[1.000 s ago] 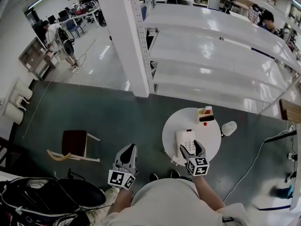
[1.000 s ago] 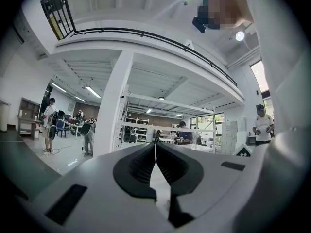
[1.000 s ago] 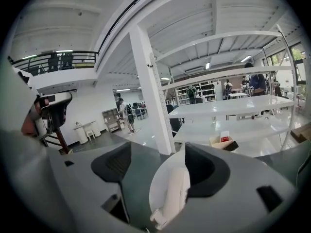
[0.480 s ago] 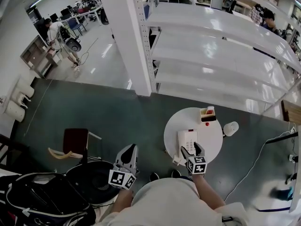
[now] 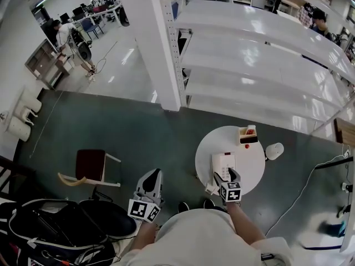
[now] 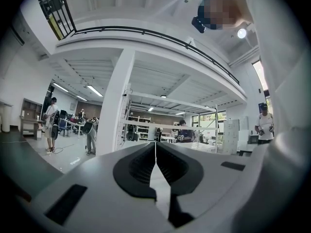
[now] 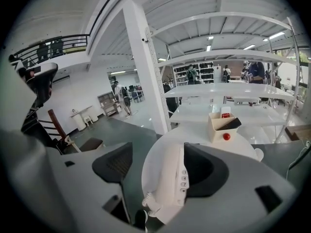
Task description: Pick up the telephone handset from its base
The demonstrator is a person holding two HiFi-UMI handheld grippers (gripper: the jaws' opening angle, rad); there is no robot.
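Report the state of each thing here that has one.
White telephone handset, resting on the white telephone base, not gripped.
Right tongs, open, jaws just closing a little, handset between them.
Left tongs, shut, empty.
Small beige open-topped box, upright, holding items.

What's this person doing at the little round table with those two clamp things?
A person holds a gripper in each hand and is going for the white telephone on the round table. The right gripper points down at it with the handset between its jaws, which are wide apart and have just been closing slightly; nothing is gripped yet. The left gripper is shut, empty, and held off to the side of the table.
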